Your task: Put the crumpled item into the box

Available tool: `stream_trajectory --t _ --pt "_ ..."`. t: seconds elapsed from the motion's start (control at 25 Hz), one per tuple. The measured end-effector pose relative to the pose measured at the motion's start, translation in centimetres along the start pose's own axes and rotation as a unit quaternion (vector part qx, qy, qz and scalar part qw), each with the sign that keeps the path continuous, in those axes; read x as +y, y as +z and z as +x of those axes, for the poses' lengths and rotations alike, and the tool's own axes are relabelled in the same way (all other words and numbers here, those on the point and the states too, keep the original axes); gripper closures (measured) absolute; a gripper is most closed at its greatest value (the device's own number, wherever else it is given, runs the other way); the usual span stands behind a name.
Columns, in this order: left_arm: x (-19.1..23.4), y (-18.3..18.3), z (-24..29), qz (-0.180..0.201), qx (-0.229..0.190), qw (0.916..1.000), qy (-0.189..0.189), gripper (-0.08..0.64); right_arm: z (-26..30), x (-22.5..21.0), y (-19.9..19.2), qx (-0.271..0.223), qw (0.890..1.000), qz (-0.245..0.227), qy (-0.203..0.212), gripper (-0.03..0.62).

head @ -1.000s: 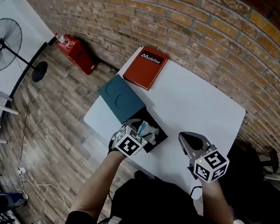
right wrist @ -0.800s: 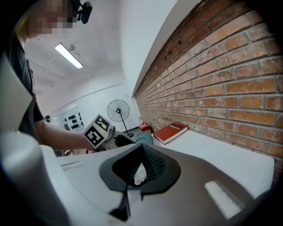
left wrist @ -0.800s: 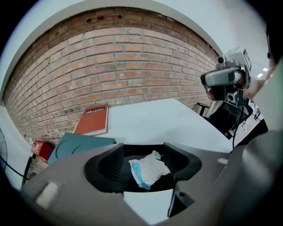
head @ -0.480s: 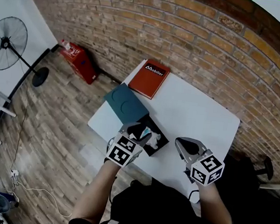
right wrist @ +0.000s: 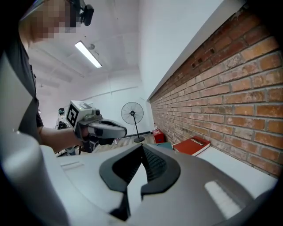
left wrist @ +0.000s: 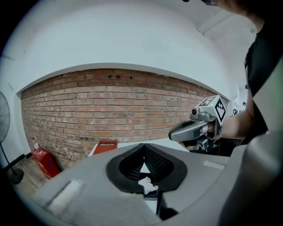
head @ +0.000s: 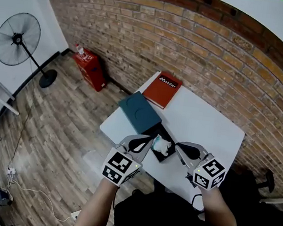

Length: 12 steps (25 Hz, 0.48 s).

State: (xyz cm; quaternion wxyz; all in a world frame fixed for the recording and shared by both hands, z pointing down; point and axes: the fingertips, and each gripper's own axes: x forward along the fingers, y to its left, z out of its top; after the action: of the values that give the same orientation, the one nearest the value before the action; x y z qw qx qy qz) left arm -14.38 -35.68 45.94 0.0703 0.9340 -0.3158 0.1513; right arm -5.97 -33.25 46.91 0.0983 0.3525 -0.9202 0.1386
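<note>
A white crumpled item (head: 161, 145) lies inside the black box (head: 165, 157) near the table's front edge. In the left gripper view the crumpled item (left wrist: 148, 185) shows below and beyond the jaws. My left gripper (head: 144, 143) hovers just left of the box; its jaws are closing and meet at the tips (left wrist: 143, 150) with nothing between them. My right gripper (head: 184, 149) hangs just right of the box, jaws together (right wrist: 142, 150) and empty. Each gripper sees the other: the right gripper (left wrist: 194, 129) and the left gripper (right wrist: 104, 129).
A teal lid (head: 140, 112) lies behind the box at the table's left edge. A red book (head: 166, 90) rests at the far corner of the white table (head: 206, 128). A brick wall runs behind; a standing fan (head: 18, 39) and a red case (head: 90, 66) are on the wooden floor.
The left gripper has let go of the crumpled item, which now lies in the box. It has drawn back toward the table's front edge and its jaws have closed.
</note>
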Motion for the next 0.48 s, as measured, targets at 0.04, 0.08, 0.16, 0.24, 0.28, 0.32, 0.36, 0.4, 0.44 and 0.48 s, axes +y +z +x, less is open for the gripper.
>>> stream_trajectory --t 0.04,0.08,0.16,0.24,0.28,0.32,0.36,0.4,0.44,0.48 --pt "-0.1 0.4 -0.7 -0.006 -0.012 0.9999 -0.002 0.554 0.2 0.6 0.5 -0.006 1.000 0.004 0.010 0.592" --pt "-0.2 0.7 -1.4 -0.014 -0.023 0.9996 -0.003 0.554 0.4 1.1 1.2 -0.013 1.000 0.011 0.019 0.592" --pt "-0.2 1.3 -3.1 -0.032 -0.043 0.9986 -0.003 0.554 0.9 2.2 2.4 -0.025 0.999 0.016 0.033 0.592" --pt "0.1 1.5 -4.8 -0.049 -0.060 0.9970 0.005 0.554 1.4 3.4 3.3 -0.030 0.999 0.003 0.040 0.592" --pt "0.4 1.6 -5.8 -0.058 -0.068 0.9959 0.012 0.554 1.7 4.2 3.6 -0.031 0.999 -0.008 0.044 0.592" --pt "0.7 1.6 -6.8 -0.067 -0.076 0.9946 0.020 0.554 1.9 5.0 3.8 -0.032 0.998 -0.017 0.050 0.592" --pt "1.2 1.5 -7.9 -0.076 -0.083 0.9933 0.029 0.554 2.2 5.9 4.0 -0.032 0.998 -0.024 0.056 0.592" --pt "1.6 1.5 -8.9 -0.082 -0.089 0.9920 0.037 0.554 2.6 6.8 4.1 -0.033 0.997 -0.031 0.063 0.592" --pt "1.9 1.4 -9.8 -0.087 -0.093 0.9909 0.044 0.554 2.9 7.8 4.3 -0.034 0.996 -0.038 0.070 0.592" --pt "2.2 1.2 -10.7 -0.089 -0.096 0.9901 0.049 0.554 3.2 8.7 4.4 -0.035 0.995 -0.045 0.076 0.593"
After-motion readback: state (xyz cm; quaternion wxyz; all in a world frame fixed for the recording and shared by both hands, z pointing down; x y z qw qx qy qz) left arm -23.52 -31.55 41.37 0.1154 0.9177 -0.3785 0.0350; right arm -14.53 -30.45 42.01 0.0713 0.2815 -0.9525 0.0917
